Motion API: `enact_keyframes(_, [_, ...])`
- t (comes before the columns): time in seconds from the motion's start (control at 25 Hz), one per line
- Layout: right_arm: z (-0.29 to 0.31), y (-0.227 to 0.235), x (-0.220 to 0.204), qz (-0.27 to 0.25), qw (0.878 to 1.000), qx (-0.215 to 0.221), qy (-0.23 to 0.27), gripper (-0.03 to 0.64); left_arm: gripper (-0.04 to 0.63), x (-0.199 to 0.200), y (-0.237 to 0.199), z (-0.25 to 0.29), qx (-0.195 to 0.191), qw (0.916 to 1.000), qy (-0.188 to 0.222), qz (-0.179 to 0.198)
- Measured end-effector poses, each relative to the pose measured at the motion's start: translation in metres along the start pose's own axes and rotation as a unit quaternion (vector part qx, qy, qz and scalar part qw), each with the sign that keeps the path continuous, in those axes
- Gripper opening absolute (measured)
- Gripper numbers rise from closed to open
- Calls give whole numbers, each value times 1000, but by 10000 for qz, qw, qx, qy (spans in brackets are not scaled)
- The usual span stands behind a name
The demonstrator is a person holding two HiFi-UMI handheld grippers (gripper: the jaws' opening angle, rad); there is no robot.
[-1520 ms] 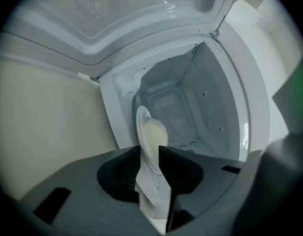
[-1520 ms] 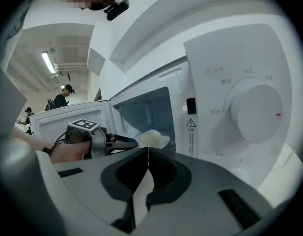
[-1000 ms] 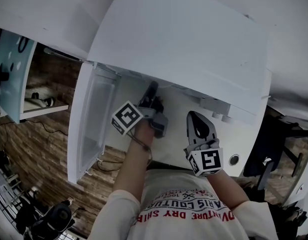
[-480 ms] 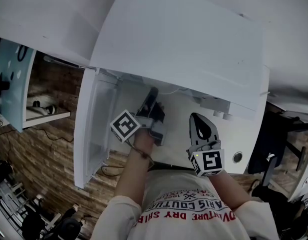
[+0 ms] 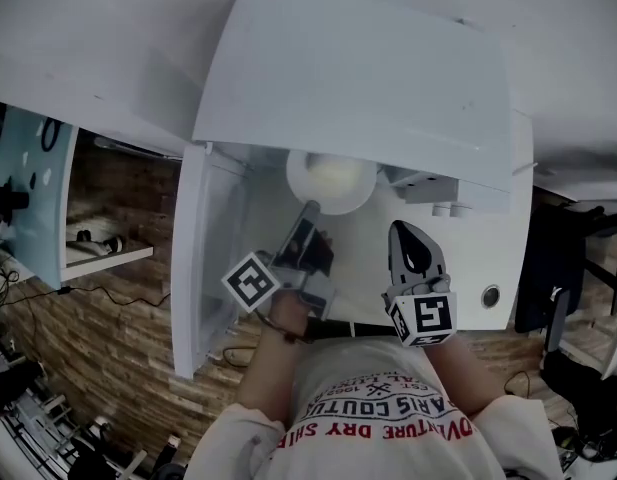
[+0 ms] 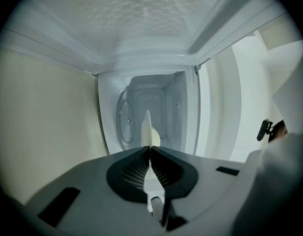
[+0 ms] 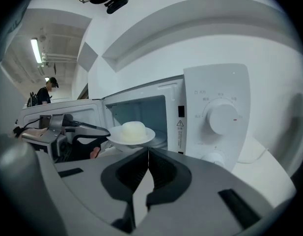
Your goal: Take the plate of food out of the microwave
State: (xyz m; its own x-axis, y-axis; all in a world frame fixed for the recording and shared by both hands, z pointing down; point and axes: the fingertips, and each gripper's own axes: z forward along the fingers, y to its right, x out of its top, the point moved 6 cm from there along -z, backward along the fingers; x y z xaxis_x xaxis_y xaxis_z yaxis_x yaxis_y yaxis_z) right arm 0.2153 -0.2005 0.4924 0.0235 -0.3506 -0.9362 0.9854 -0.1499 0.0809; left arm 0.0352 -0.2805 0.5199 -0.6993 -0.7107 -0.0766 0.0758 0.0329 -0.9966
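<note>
A white plate (image 5: 331, 181) carries a pale round bun (image 7: 132, 129) and hangs in front of the open microwave (image 5: 358, 78). My left gripper (image 5: 310, 209) is shut on the plate's near rim. In the left gripper view that rim (image 6: 148, 131) shows edge-on between the closed jaws, with the empty cavity and its turntable (image 6: 125, 122) behind. The right gripper view shows the plate level just outside the opening, with the left gripper (image 7: 105, 131) on its rim. My right gripper (image 5: 405, 230) is shut and holds nothing, to the right of the plate, before the control panel.
The microwave door (image 5: 200, 258) stands swung open at the left. Two dials (image 7: 221, 117) sit on the control panel at the right. A wooden floor with cables lies below left (image 5: 108, 338). A person (image 7: 44, 94) stands far off in the room.
The left gripper has drawn back toward me and the plate with the bun has come out from under the microwave's top into view. The right gripper has stayed roughly where it was.
</note>
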Motion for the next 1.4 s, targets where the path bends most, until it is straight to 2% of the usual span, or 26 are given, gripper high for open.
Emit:
enact_keyframes(0.2, [-22,-9,6,133,9988,-442,189,11,15,-13,19,-32,-82,9994,-337,-10])
enact_keyframes(0.48, [-53,-10,24,215,9944,-821,628,12,15,-35,54,-61,-356,9949,-886,329])
enact_keyframes(0.92, [-121,-5,55,310,9935,-789,758,11,15,-75,114,-100,-872,9950,-384,302])
enact_keyframes(1.16, [-150,-4,75,50,9946,-515,898,11,15,-93,141,-115,-1134,9923,-165,465])
enact_keyframes(1.4, [-159,-12,96,-264,9919,-391,1183,11,15,-86,159,-121,-1235,9901,-20,670])
